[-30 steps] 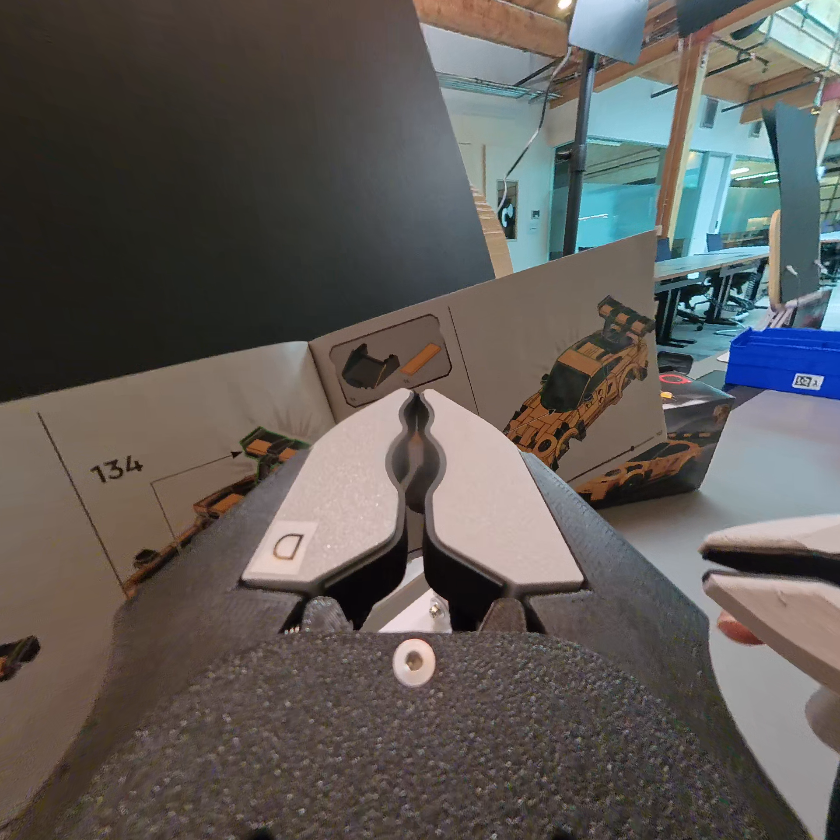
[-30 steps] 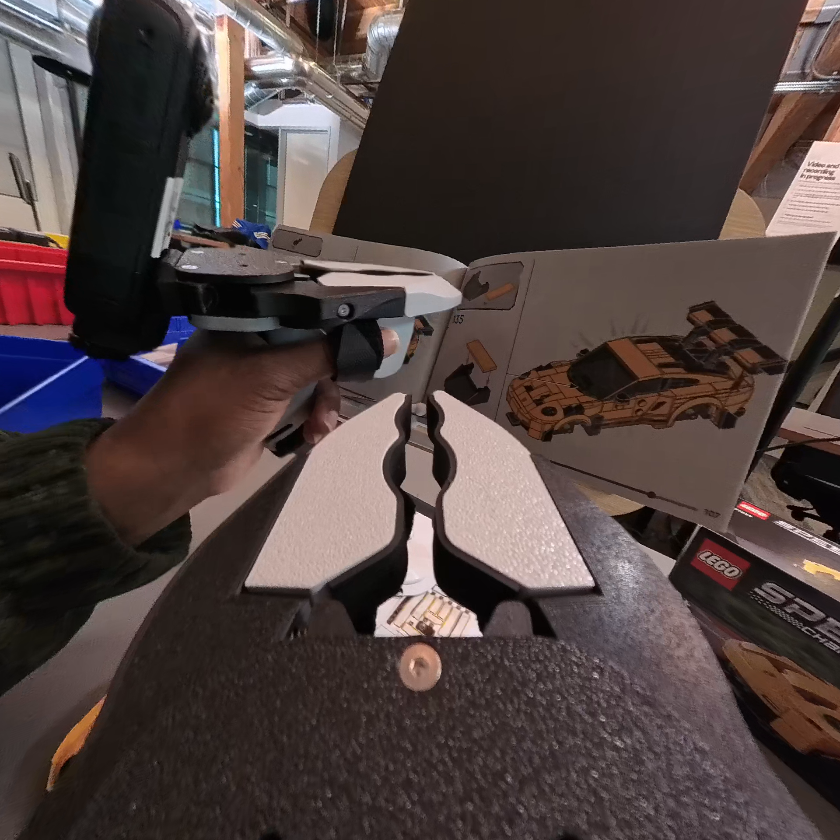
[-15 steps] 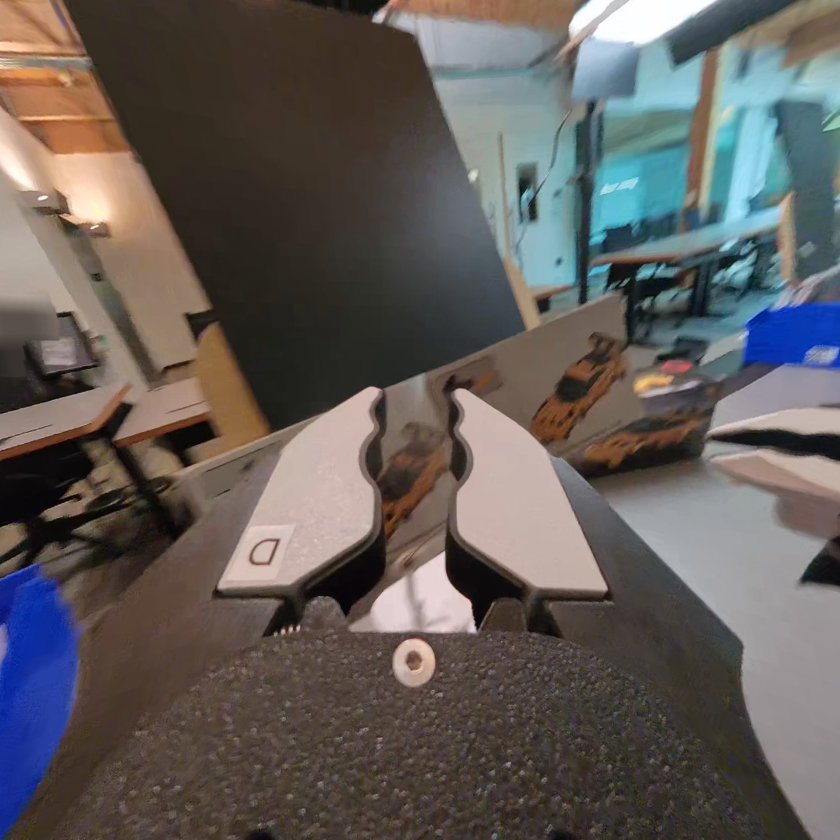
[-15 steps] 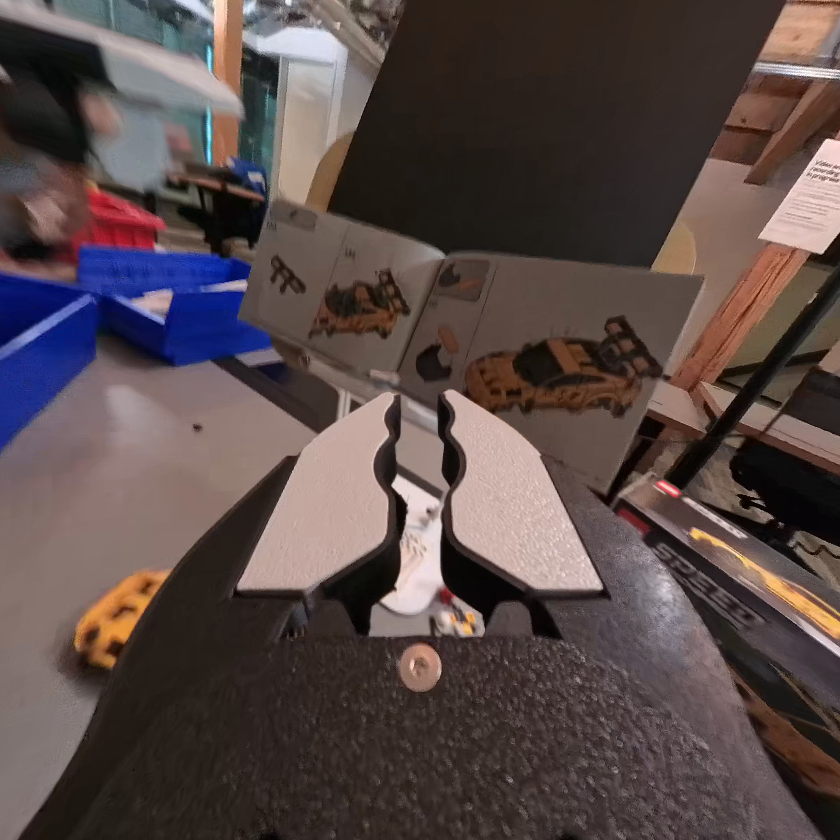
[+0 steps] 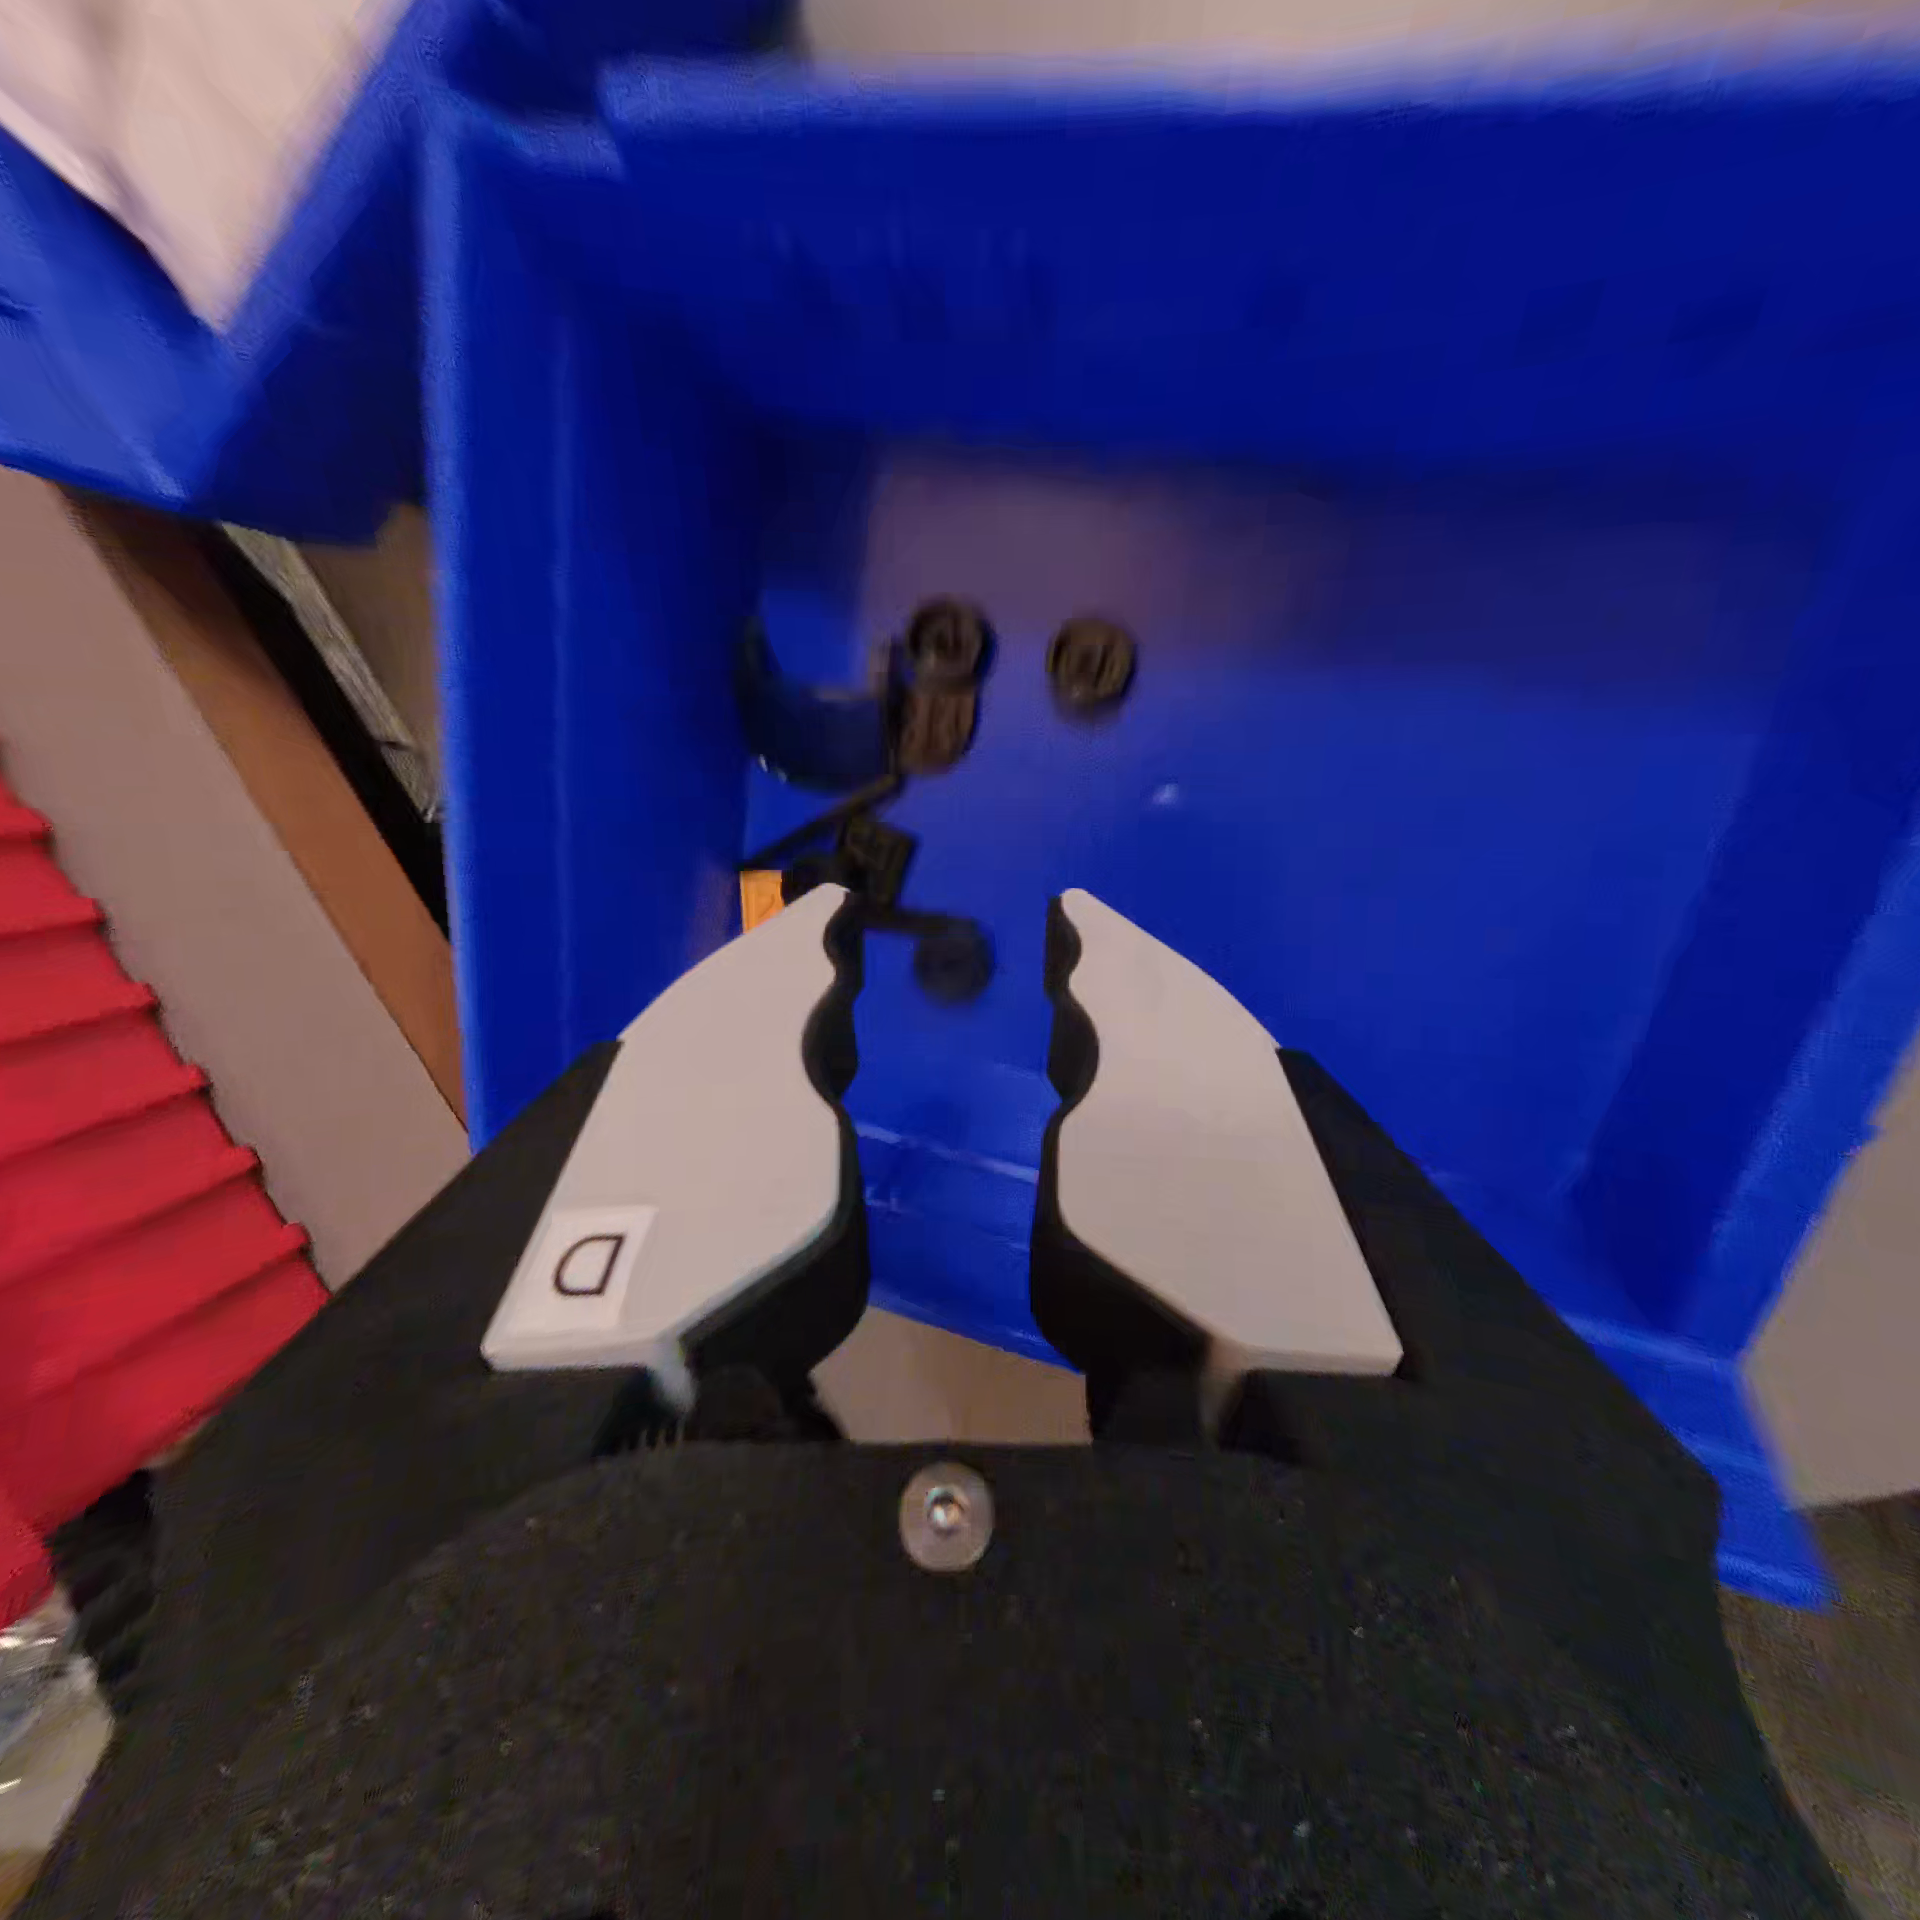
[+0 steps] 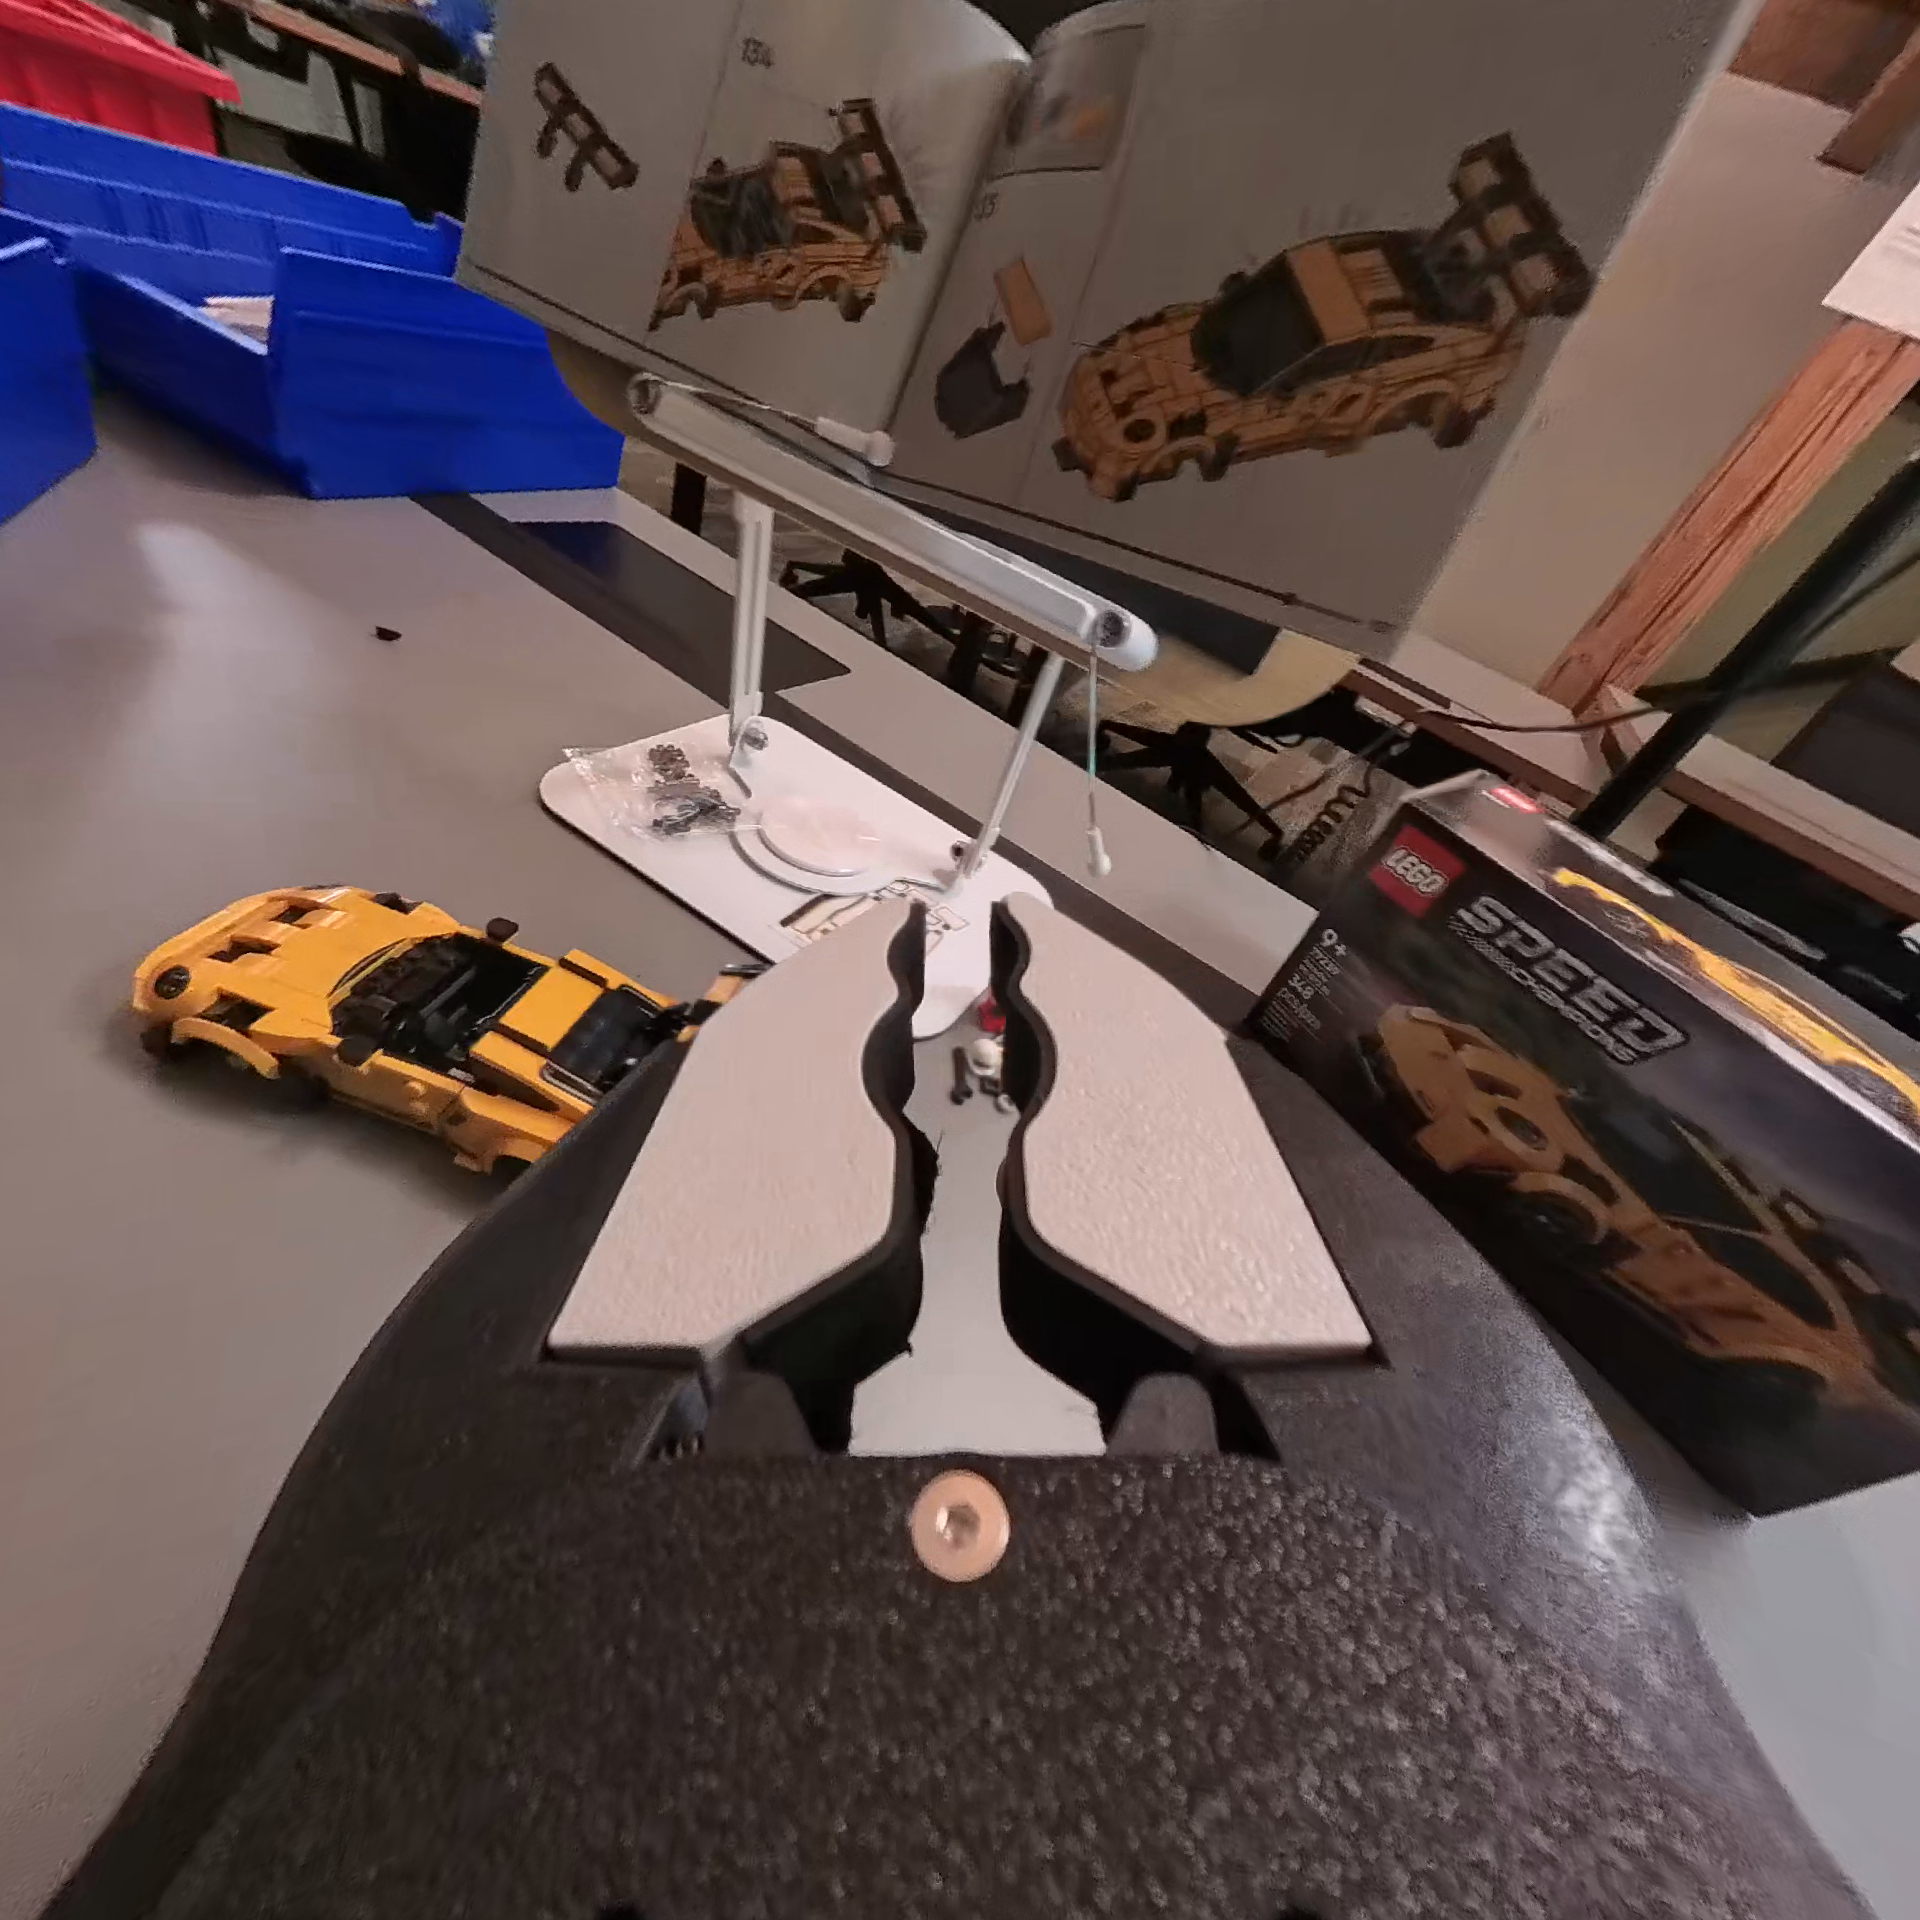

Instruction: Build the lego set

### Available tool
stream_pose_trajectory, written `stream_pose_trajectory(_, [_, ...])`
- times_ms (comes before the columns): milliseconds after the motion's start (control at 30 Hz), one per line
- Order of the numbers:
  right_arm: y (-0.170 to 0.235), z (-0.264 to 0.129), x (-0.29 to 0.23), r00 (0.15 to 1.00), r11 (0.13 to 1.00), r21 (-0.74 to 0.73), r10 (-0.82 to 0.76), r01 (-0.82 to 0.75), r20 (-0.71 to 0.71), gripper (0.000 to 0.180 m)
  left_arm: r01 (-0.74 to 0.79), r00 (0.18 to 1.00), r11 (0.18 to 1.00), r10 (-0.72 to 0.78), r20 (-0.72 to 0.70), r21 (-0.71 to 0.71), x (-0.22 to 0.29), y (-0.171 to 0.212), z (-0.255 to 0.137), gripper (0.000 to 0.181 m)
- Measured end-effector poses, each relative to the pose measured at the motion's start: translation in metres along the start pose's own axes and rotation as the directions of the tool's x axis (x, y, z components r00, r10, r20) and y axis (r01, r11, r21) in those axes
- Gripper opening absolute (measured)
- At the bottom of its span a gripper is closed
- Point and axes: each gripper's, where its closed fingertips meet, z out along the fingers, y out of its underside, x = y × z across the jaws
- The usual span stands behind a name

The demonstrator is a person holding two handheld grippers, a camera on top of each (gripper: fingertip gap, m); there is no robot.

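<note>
left tool (image 5: 948, 914): fingers apart, nothing between them. a second ago it faced the instruction booklet with fingers together; now it points down into a blue bin (image 5: 1351, 364), centre of frame. view is motion-blurred.
bin contents: a few small dark pieces (image 5: 940, 675) on the bin floor, centre-left, just past the fingertips; one more dark round piece (image 5: 951, 966) right between the tips in the frame. a sliver of orange (image 5: 758, 894) at the left wall. too blurred to tell the kinds.
right tool (image 6: 954, 920): fingers a narrow gap apart, holding nothing. it pointed at the booklet before; now tilted down toward the desk (image 6: 260, 727).
yellow car (image 6: 395, 1003): mostly built, on the desk at left of frame, apart from both tools.
instruction booklet (image 6: 1195, 260): open on a white stand (image 6: 831, 821), top of frame.
loose bits: tiny pieces (image 6: 982, 1060) on the desk seen through the right tool's gap; a small clear bag of dark parts (image 6: 655, 790) on the stand base.
set box (image 6: 1590, 1101): right of frame, on the desk.
what changed: left tool swung from reading the page to the parts bin and opened.
meaning: likely fetching the next piece for the step on the page; car looks close to finished.
watch: pieces are small and crowded by the bin wall, easy to grab the wrong one.
</note>
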Motion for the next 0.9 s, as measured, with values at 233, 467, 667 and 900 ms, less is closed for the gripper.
stream_pose_trajectory(233, [0.000,0.005,-0.023,0.996,0.996,-0.015,-0.086,0.086,0.037,0.011,0.027,0.995,0.990,-0.040,-0.089,-0.142,-0.017,0.005,0.071,0.048])
stream_pose_trajectory(467, [0.011,0.003,-0.026,0.994,0.994,-0.041,-0.099,0.101,0.046,0.010,0.022,0.992,0.997,-0.031,-0.124,-0.068,-0.024,-0.022,0.095,0.028])
stream_pose_trajectory(667, [0.024,0.009,-0.030,0.995,0.995,-0.070,-0.071,0.076,0.076,0.010,-0.192,0.970,0.969,0.164,-0.178,-0.153,-0.012,-0.018,0.103,0.030])
stream_pose_trajectory(900, [0.029,0.010,-0.031,0.994,0.993,-0.090,-0.071,0.079,0.084,0.010,-0.192,0.953,0.948,0.119,-0.278,-0.255,-0.014,-0.010,0.110,0.008])
